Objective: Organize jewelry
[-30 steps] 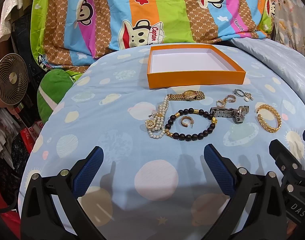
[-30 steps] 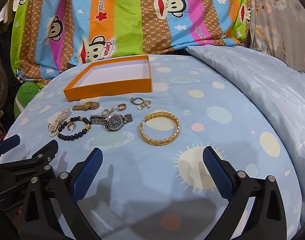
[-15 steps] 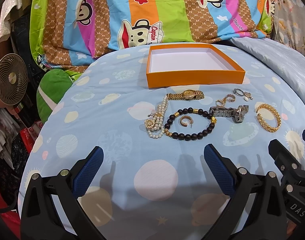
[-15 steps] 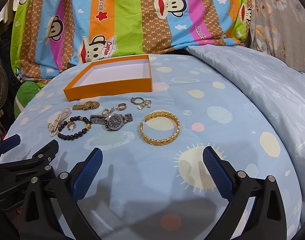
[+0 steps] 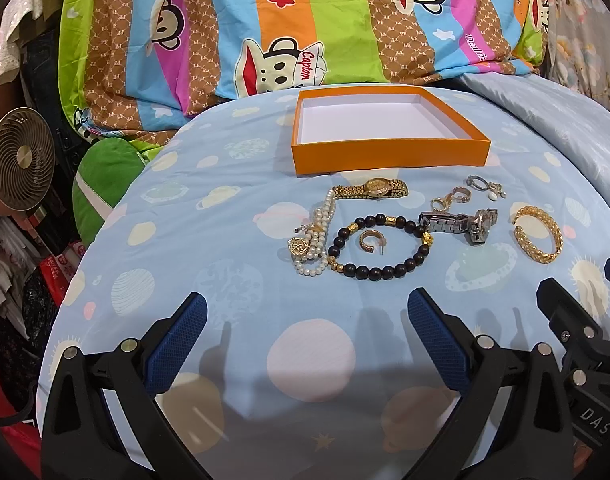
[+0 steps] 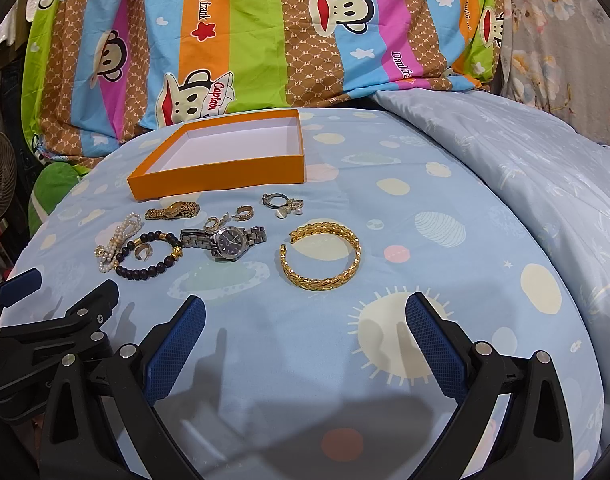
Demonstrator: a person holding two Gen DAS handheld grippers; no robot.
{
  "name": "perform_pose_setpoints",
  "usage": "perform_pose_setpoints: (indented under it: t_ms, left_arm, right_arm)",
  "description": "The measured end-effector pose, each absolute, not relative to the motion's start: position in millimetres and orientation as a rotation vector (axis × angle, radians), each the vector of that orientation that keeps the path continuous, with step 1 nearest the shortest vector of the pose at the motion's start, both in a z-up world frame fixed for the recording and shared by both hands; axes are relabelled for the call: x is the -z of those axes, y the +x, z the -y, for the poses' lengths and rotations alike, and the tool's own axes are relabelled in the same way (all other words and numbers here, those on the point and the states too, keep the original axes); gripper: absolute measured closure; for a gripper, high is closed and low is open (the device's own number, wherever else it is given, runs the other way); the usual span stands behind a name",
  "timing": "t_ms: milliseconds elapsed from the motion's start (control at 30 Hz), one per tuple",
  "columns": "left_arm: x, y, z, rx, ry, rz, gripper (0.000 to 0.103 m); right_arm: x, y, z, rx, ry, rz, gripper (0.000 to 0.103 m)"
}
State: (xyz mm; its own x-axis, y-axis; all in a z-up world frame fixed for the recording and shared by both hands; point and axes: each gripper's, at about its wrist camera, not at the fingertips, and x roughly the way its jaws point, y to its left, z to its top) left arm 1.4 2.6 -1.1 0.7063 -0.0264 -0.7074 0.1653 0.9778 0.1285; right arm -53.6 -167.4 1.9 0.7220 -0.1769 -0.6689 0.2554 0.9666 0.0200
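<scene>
An empty orange box [image 5: 389,157] [image 6: 221,180] with a white inside sits on the blue bedsheet. In front of it lie a gold watch [image 5: 371,189], a pearl bracelet [image 5: 315,240], a dark bead bracelet [image 5: 381,270] with a gold hoop earring [image 5: 370,240] inside it, a silver watch [image 5: 461,224] [image 6: 227,242], small rings [image 5: 485,188] and a gold bangle [image 5: 539,234] [image 6: 321,256]. My left gripper [image 5: 303,344] is open and empty, short of the bead bracelet. My right gripper [image 6: 305,340] is open and empty, just short of the gold bangle.
A striped monkey-print quilt [image 5: 305,28] rises behind the box. A grey-blue duvet [image 6: 525,168] lies at the right. A small fan [image 5: 21,168] and clutter stand off the bed's left edge. The sheet near the grippers is bare.
</scene>
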Motion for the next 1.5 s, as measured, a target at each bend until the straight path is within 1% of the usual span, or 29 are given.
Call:
perform_pose_setpoints:
  t_ms: [567, 767, 900, 1100, 1200, 1267, 1300, 1333, 1367, 1433, 1467, 1500]
  left_arm:
    - [0.8, 2.0, -3.3, 0.106, 0.185, -0.782, 0.005]
    - [-0.6, 7.9, -28.8, 0.125, 0.065, -0.81, 0.005]
    - [-4.2, 13.6, -44.8, 0.112, 0.013, -0.81, 0.005]
    - [-7.3, 24.0, -44.6, 0.119, 0.041, -0.819, 0.005]
    - [-3.9, 25.8, -46.5, 0.122, 0.051, -0.833, 0.005]
    - [-1.4, 27.8, -49.7, 0.131, 0.038, -0.849, 0.005]
    - [-0.4, 29.3, -51.2, 0.132, 0.031, -0.855, 0.005]
    - [0.3, 31.0, -52.6, 0.133, 0.027, -0.861, 0.005]
    - [0.4, 32.3, -53.7, 0.133, 0.024, -0.863, 0.005]
    - [-0.1, 34.0, -54.4, 0.131, 0.022, -0.861, 0.005]
    - [-0.5, 35.4, -54.8, 0.133, 0.02, -0.858, 0.005]
    - [-0.8, 36.5, -54.6, 0.134, 0.017, -0.857, 0.005]
  right_arm:
    - [-1.3, -53.0, 169.5, 0.235, 0.131, -0.736, 0.005]
    - [-1.4, -51.4, 194.3, 0.244, 0.243, -0.767, 0.005]
    - [0.7, -40.1, 208.1, 0.265, 0.231, -0.795, 0.005]
    - [5.0, -15.2, 213.3, 0.254, 0.228, -0.83, 0.006]
    - [9.9, -5.2, 210.4, 0.243, 0.216, -0.858, 0.014]
    - [13.7, 1.0, 209.3, 0.237, 0.214, -0.885, 0.024]
    - [14.2, 2.6, 208.7, 0.242, 0.208, -0.888, 0.024]
    - [13.8, 3.3, 207.9, 0.238, 0.204, -0.884, 0.027]
    - [13.9, 4.1, 207.3, 0.234, 0.201, -0.883, 0.032]
    - [14.5, 4.9, 205.9, 0.25, 0.184, -0.886, 0.044]
    - [14.2, 5.0, 205.3, 0.253, 0.179, -0.886, 0.047]
    - [14.1, 4.6, 205.1, 0.252, 0.179, -0.885, 0.047]
